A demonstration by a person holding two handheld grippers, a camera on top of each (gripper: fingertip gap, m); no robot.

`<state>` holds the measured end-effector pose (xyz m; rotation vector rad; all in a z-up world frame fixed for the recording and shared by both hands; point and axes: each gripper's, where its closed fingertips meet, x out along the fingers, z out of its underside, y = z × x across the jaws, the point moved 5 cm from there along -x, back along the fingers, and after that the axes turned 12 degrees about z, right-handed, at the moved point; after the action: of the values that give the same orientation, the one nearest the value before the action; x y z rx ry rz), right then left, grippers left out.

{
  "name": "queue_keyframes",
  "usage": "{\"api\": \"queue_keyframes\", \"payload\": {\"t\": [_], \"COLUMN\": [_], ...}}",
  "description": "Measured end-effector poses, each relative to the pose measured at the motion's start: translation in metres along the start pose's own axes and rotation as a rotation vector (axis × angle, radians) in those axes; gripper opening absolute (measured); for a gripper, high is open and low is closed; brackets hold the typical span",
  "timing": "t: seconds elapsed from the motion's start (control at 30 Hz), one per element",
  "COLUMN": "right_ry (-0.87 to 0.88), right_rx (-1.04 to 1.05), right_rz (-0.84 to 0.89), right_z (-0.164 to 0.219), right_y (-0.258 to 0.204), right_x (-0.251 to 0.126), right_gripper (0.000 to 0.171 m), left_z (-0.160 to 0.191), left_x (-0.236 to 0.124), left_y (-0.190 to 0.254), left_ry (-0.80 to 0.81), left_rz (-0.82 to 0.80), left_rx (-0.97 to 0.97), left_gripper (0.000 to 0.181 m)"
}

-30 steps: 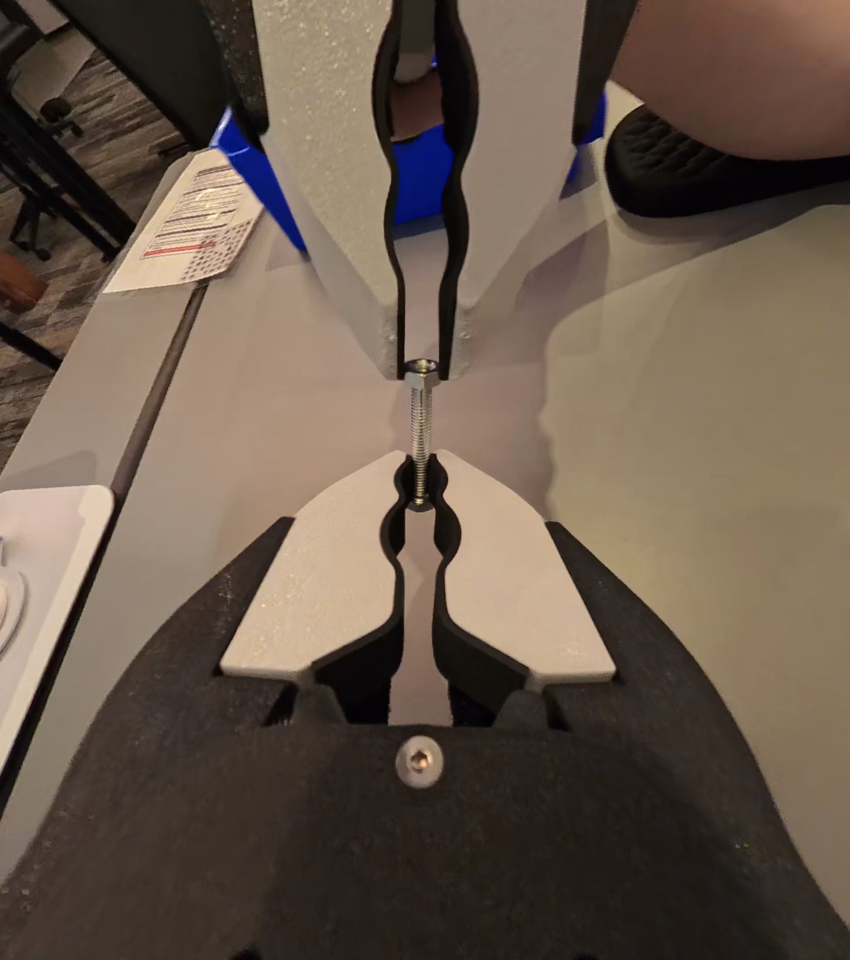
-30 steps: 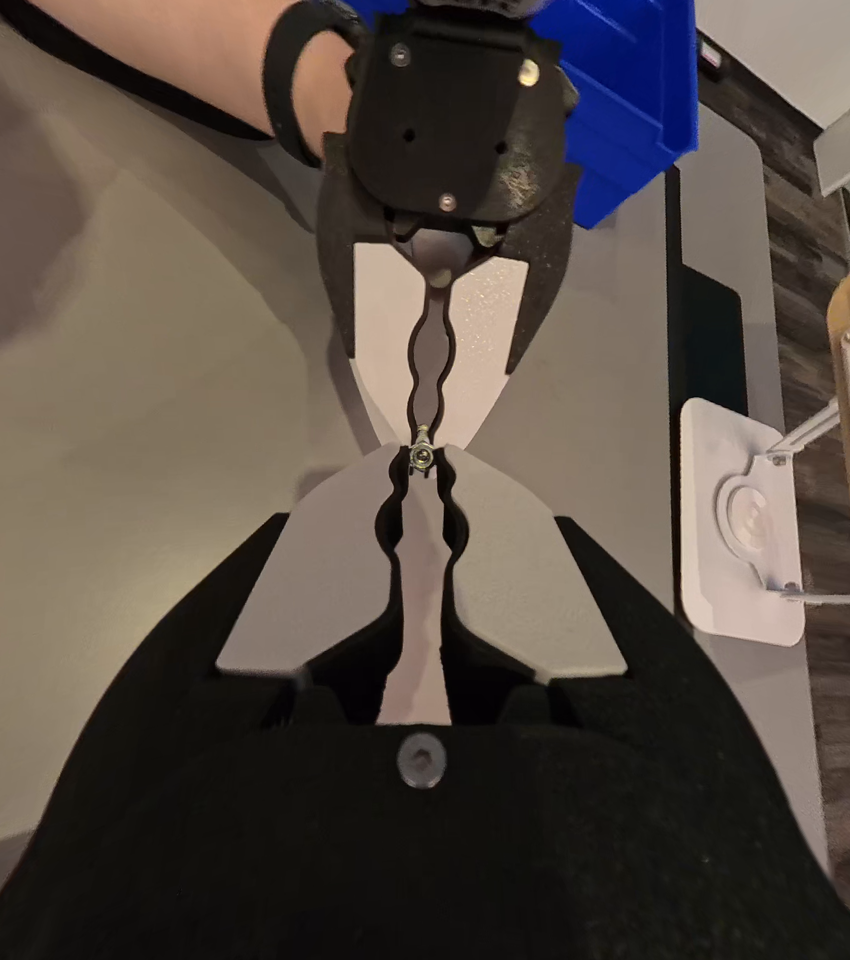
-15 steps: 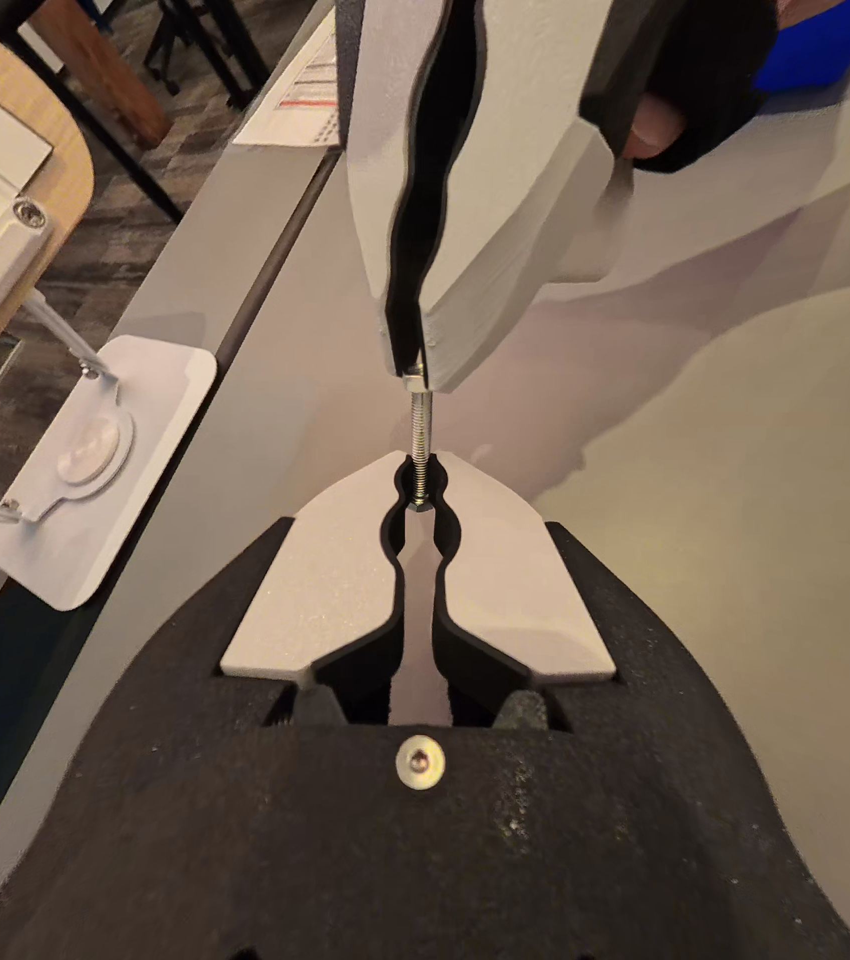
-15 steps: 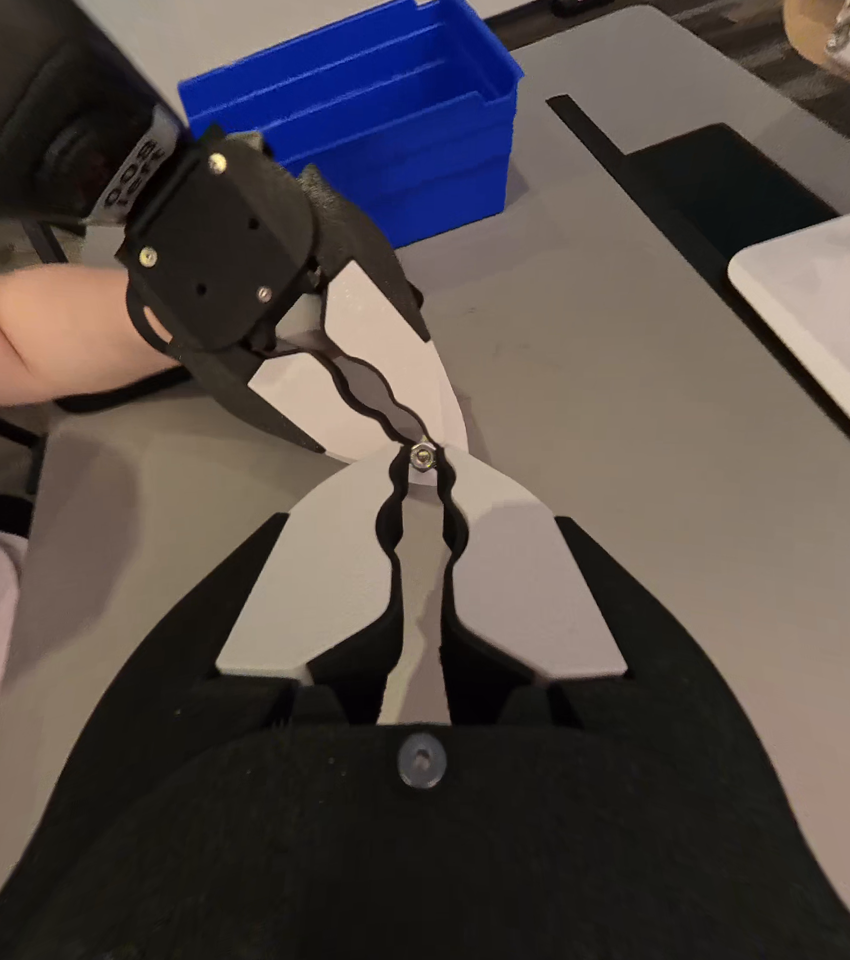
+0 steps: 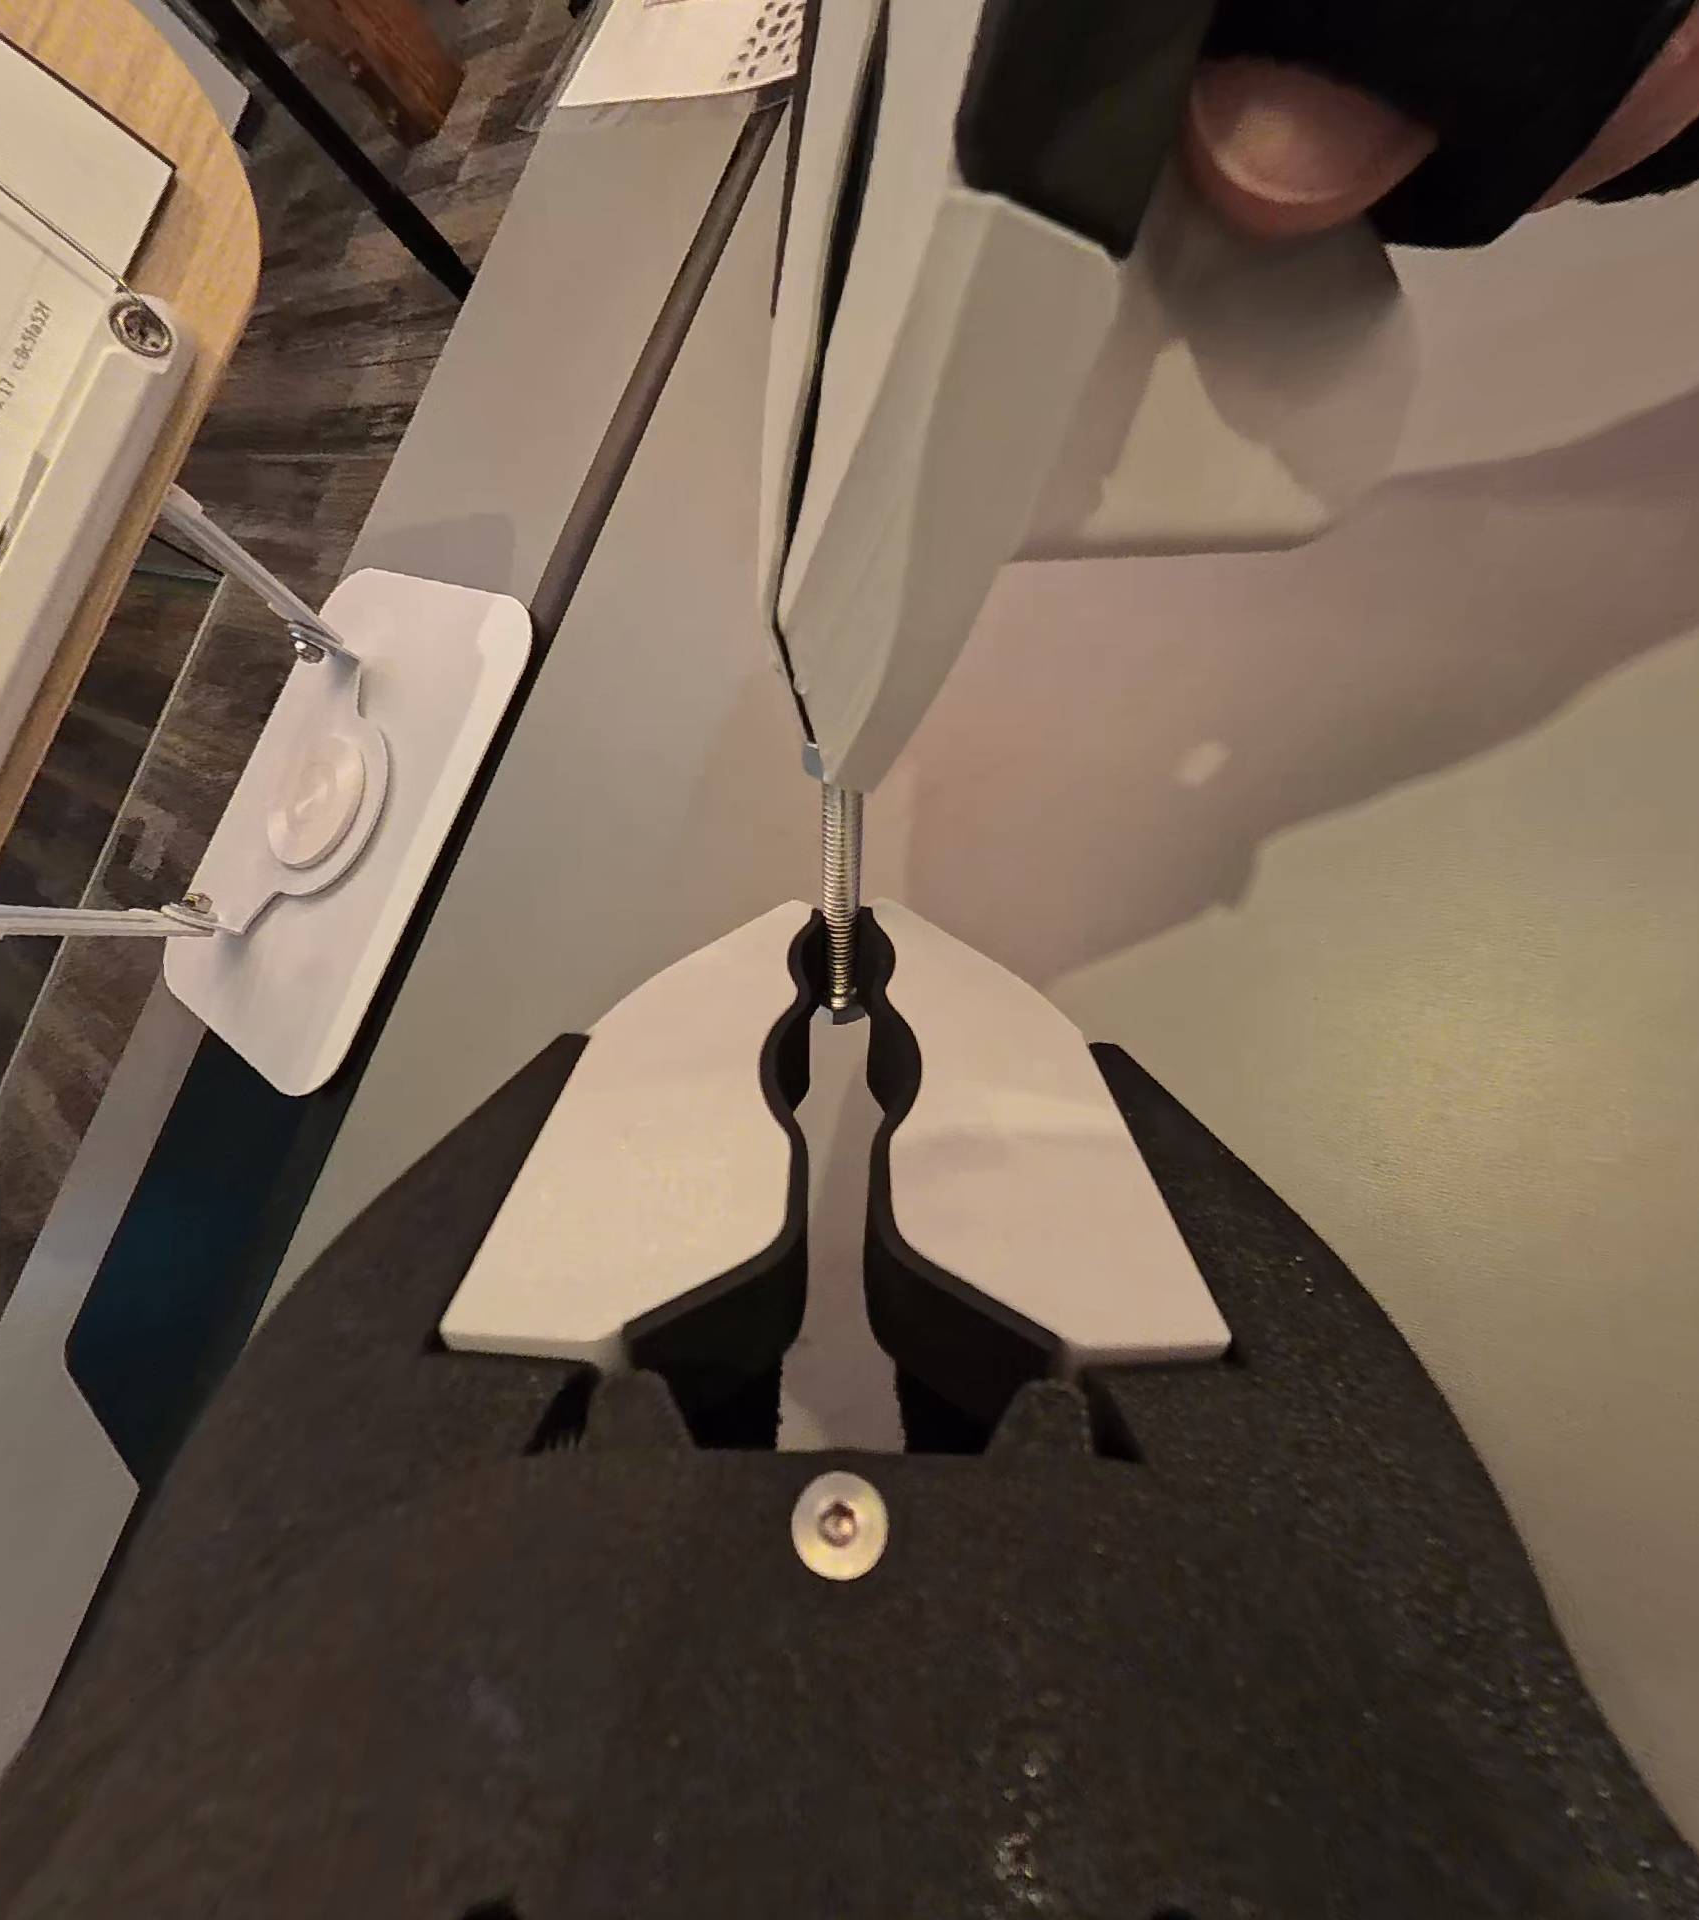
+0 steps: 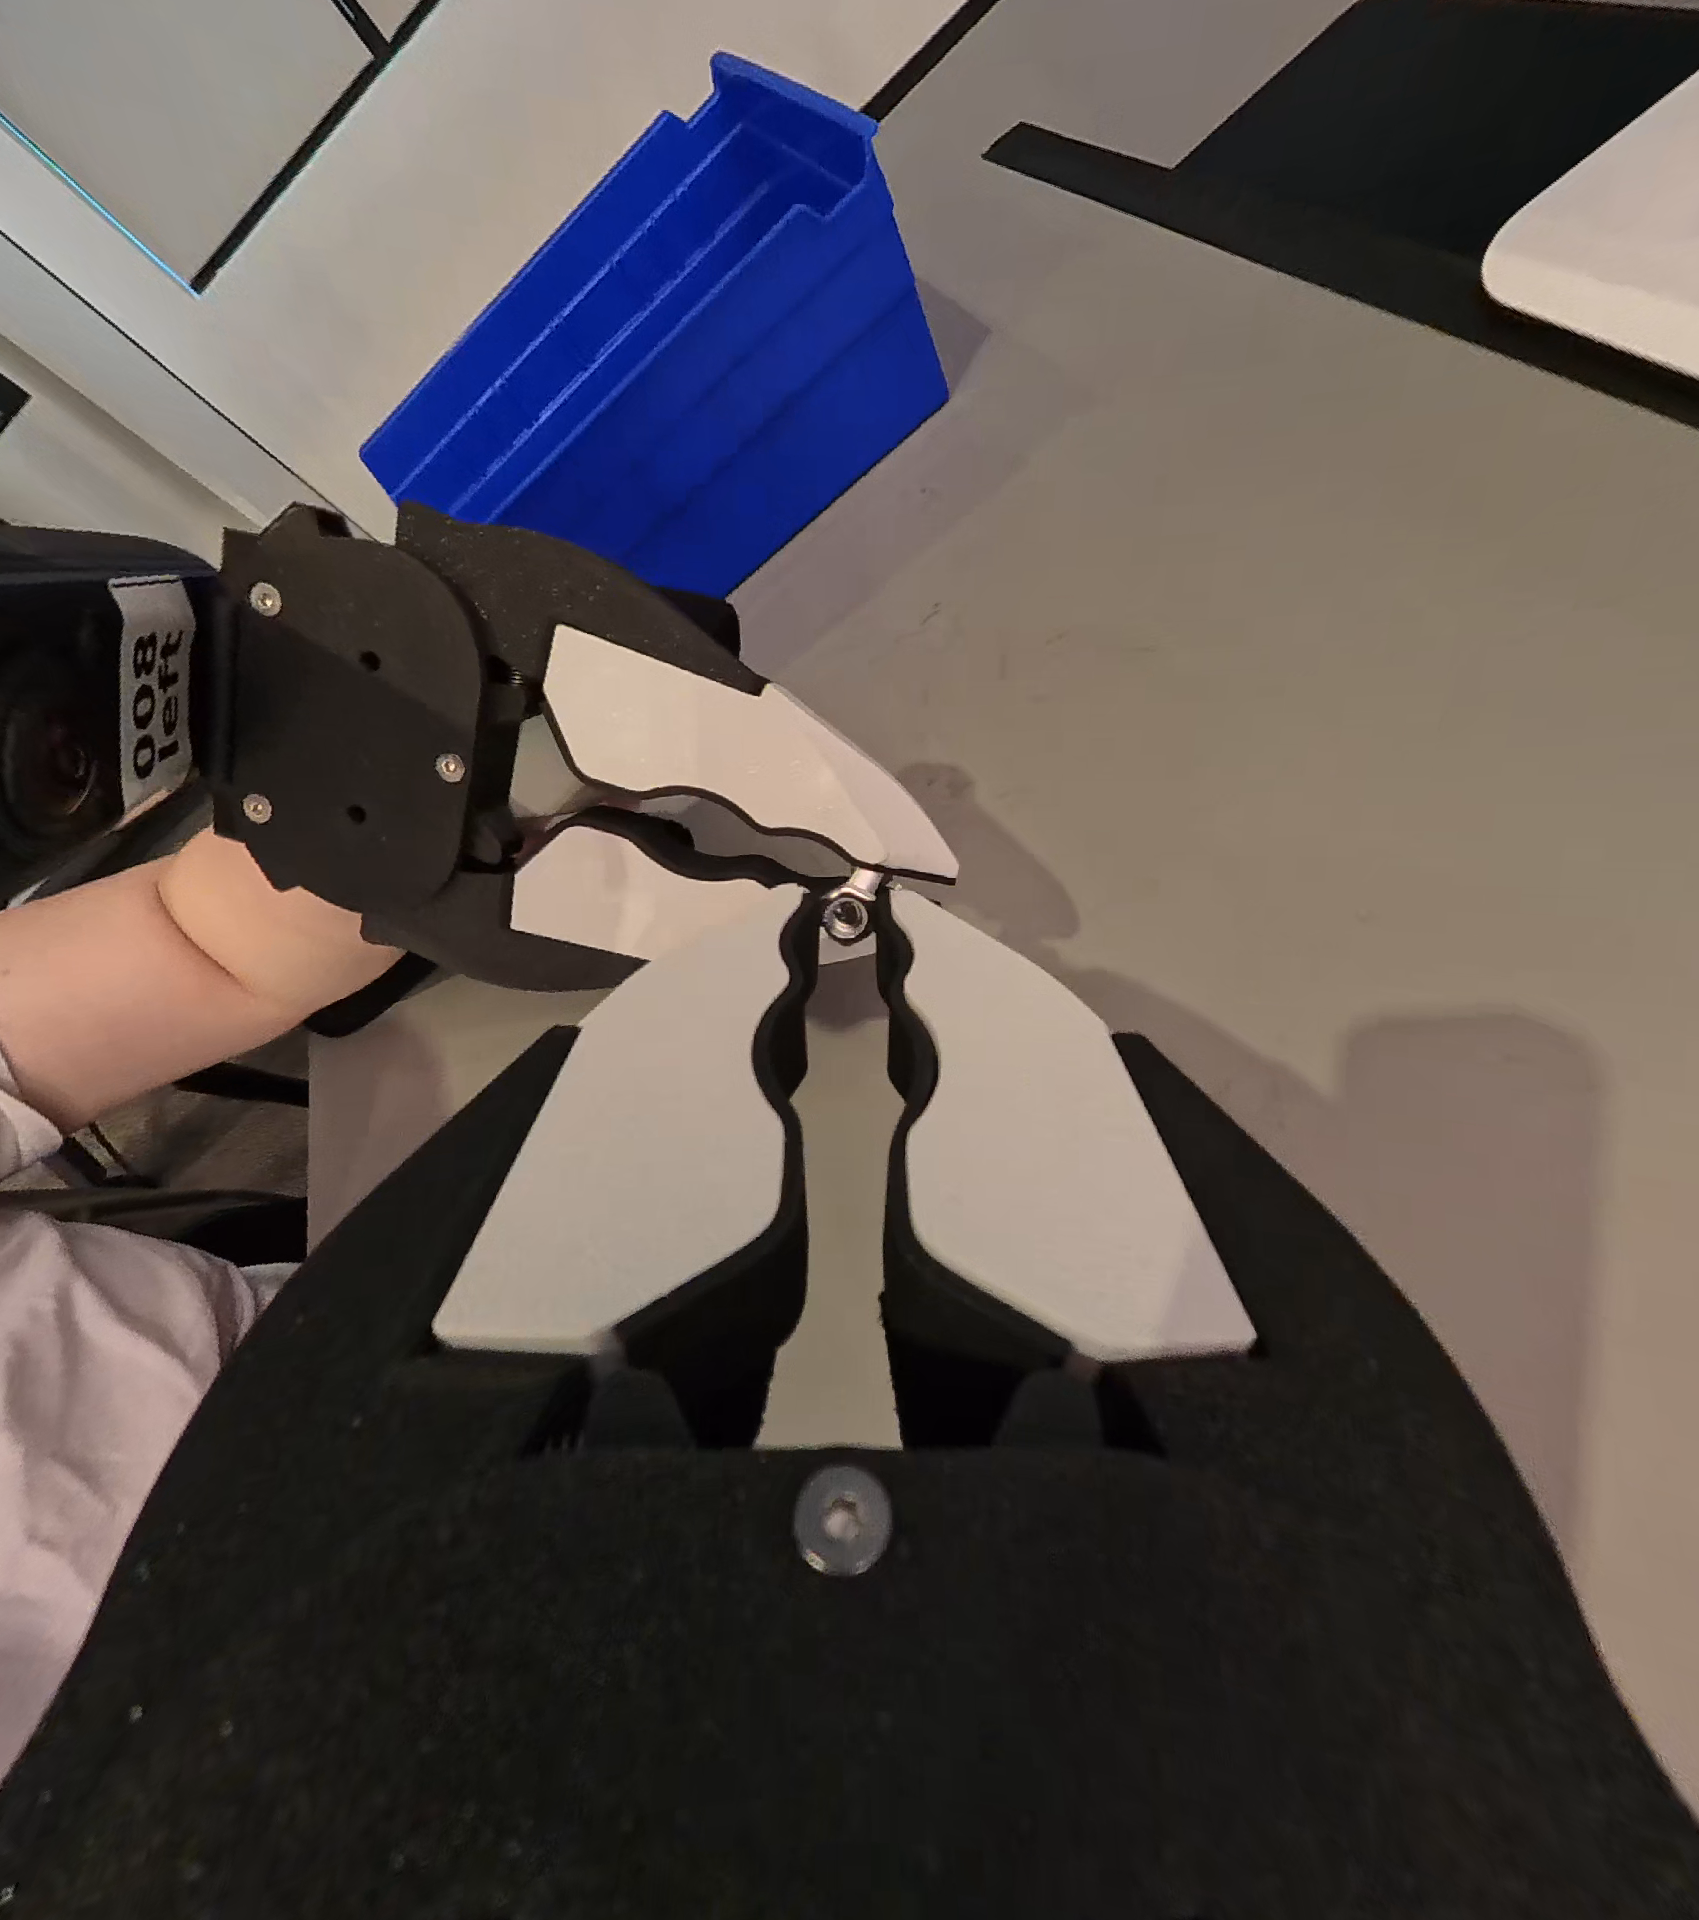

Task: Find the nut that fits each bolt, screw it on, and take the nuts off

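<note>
Above the tabletop's left edge, the left gripper pinches the bolt near its head; the right gripper clamps the nut. Any tilt could cross-thread it.

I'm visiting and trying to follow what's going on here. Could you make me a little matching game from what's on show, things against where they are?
Things:
1. bolt
2. nut
3. blue bin
4. white plate

Places:
A. at the table's edge
B. on the table behind the left claw
C. in the left claw
D. in the right claw

Pairs: 1-C, 2-D, 3-B, 4-A
</note>
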<state>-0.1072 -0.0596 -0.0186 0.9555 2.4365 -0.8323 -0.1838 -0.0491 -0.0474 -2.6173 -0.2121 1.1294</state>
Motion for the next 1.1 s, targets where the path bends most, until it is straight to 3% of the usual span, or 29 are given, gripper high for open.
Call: {"api": "queue_keyframes", "payload": {"t": [0.6,0.8,0.97,1.1], "right_ry": [-0.033,-0.053,-0.057,0.012], "right_rx": [-0.076,-0.132,-0.319,-0.589], "right_rz": [0.048,0.069,0.101,0.082], "right_z": [0.004,0.007,0.003,-0.001], "right_y": [-0.002,-0.004,-0.004,-0.01], "right_x": [0.007,0.01,0.002,-0.016], "right_gripper": [0.012,0.02,0.036,0.033], "left_z": [0.001,0.002,0.004,0.0], "left_x": [0.001,-0.001,-0.005,-0.011], "left_y": [0.0,-0.002,-0.003,0.006], "left_ry": [0.013,0.029,0.068,0.19], "left_rz": [0.024,0.046,0.134,0.341], "left_rx": [-0.02,-0.039,-0.057,-0.079], "left_gripper": [0.004,0.004,0.005,0.004]}}
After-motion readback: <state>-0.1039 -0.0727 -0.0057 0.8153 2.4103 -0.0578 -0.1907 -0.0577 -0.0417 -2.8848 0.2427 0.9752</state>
